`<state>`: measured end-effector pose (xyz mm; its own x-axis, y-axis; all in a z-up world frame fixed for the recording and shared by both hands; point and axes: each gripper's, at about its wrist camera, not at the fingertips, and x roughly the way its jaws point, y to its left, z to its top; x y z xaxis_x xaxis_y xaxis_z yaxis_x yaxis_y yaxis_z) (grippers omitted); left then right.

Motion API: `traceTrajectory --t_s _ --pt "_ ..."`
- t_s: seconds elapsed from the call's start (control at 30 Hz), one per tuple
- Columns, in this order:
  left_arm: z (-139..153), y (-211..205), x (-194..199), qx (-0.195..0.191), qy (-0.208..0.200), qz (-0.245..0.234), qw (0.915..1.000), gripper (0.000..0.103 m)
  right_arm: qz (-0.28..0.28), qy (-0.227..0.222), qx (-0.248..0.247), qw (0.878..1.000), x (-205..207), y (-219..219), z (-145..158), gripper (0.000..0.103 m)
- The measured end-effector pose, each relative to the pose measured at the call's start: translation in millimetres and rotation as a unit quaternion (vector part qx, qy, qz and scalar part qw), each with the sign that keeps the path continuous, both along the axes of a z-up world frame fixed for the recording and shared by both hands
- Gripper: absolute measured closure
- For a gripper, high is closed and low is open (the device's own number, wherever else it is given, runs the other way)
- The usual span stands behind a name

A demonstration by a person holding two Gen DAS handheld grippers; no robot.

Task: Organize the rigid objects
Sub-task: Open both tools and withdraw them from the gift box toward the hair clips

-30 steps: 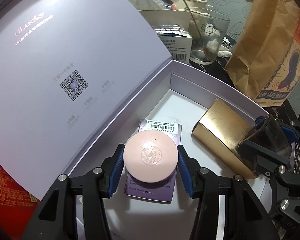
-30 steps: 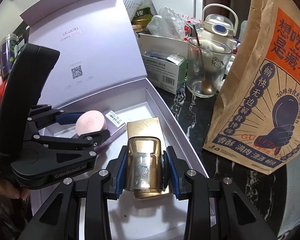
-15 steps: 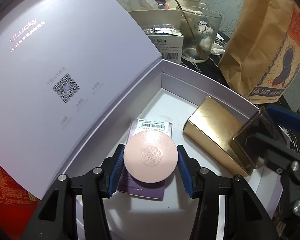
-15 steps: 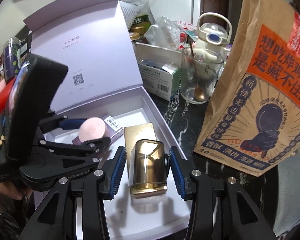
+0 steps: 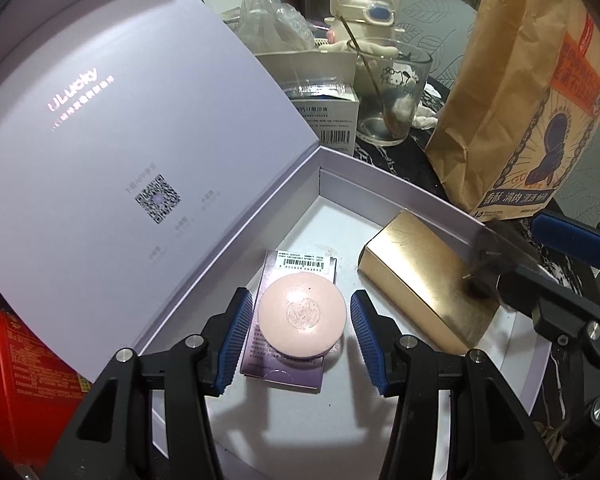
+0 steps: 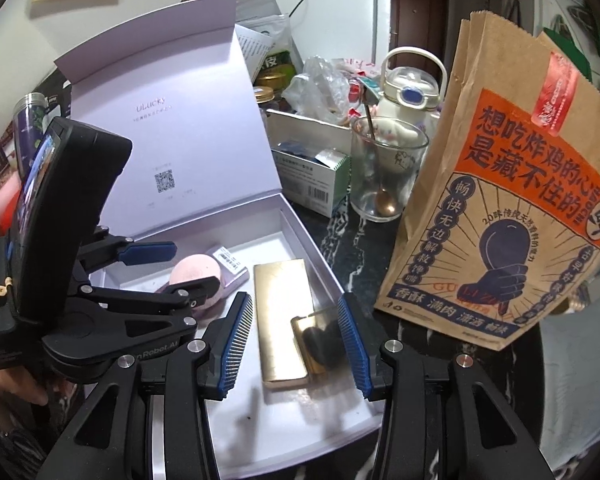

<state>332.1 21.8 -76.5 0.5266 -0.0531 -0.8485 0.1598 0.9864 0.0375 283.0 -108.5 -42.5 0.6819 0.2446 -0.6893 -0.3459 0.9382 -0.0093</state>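
Observation:
An open white gift box (image 5: 380, 172) (image 6: 312, 248) holds a pink round compact (image 5: 302, 316) (image 6: 194, 272) lying on a flat purple box (image 5: 284, 372) (image 6: 236, 276). My left gripper (image 5: 300, 293) (image 6: 195, 265) straddles the compact with a thin gap at each pad, so it is open. To the right a long gold box (image 5: 416, 280) (image 6: 280, 312) lies flat. A small shiny gold case (image 5: 492, 256) (image 6: 318, 336) rests at its near right end. My right gripper (image 6: 294, 297) (image 5: 516, 250) is open around that end, its left pad well off the case.
The raised lid (image 5: 140, 120) (image 6: 160, 100) walls off the left. A brown paper bag (image 5: 520, 100) (image 6: 500, 200) stands close on the right. Behind the box are a glass with a spoon (image 5: 388, 96) (image 6: 384, 176) and a barcoded carton (image 5: 328, 116) (image 6: 316, 184). A red box (image 5: 20, 360) sits at the left.
My right gripper has let go of the small gold case and drawn back and up. My left pads, which touched the compact, now stand just off it, slightly farther back.

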Motion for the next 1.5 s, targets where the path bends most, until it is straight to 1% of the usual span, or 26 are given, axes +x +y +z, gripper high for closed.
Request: traceTrajectory --t_s 0.3,0.57,0.67,0.9,1.0,1.1,1.13,1.17,1.27,1.33,1.4,1.43,1.47,1.5 --pt "22.3 5.1 -11.2 -0.018 -0.026 0.001 0.9995 0.052 -0.008 -0.026 -0.002 1.0 -17.4 -1.1 21.2 0.058" --pt "49.2 2.4 -32.7 -0.023 -0.061 0.001 0.9979 0.052 -0.017 -0.047 0.002 0.999 -41.4 -6.1 39.9 0.058" --pt "53.0 3.3 -37.9 -0.037 -0.063 0.001 0.9974 0.052 -0.021 -0.054 0.003 0.998 -51.9 -8.4 46.1 0.058" --pt "67.8 0.0 -58.6 -0.037 -0.079 -0.003 0.9962 0.052 -0.035 -0.068 0.009 0.997 -77.3 -14.3 57.2 0.058" --pt "75.3 -1.5 -71.3 -0.032 -0.087 -0.004 0.9957 0.052 -0.038 -0.075 0.013 0.996 -91.8 -17.2 61.9 0.052" --pt "82.5 -4.8 -86.3 -0.025 -0.095 -0.01 0.9951 0.052 -0.037 -0.083 0.011 0.996 -108.5 -19.2 66.2 0.051" --pt "85.5 -6.5 -92.5 -0.027 -0.098 -0.016 0.9947 0.052 -0.037 -0.084 0.011 0.996 -112.6 -19.4 67.1 0.046" --pt "87.4 -7.9 -97.2 -0.028 -0.098 -0.02 0.9946 0.052 -0.035 -0.088 0.013 0.995 -118.5 -20.0 68.5 0.044" --pt "93.5 -14.2 -115.5 -0.022 -0.106 -0.033 0.9936 0.052 -0.029 -0.091 0.023 0.995 -132.0 -22.6 71.5 0.042" --pt "96.3 -19.3 -126.6 -0.013 -0.111 -0.04 0.9929 0.052 -0.03 -0.09 0.027 0.995 -139.8 -24.5 71.8 0.04" --pt "98.8 -23.5 -138.5 -0.013 -0.114 -0.051 0.992 0.052 -0.036 -0.09 0.028 0.995 -148.1 -26.9 71.5 0.04" --pt "99.8 -24.9 -145.0 -0.016 -0.113 -0.058 0.9917 0.048 -0.038 -0.091 0.028 0.995 -152.7 -28.3 71.5 0.04" --pt "100.4 -26.0 -149.3 -0.017 -0.113 -0.062 0.9915 0.034 -0.04 -0.093 0.029 0.994 -157.9 -30.2 71.4 0.04" --pt "100.4 -27.1 -153.7 -0.017 -0.114 -0.064 0.9912 0.017 -0.042 -0.095 0.03 0.994 -162.2 -32.2 71.1 0.039"
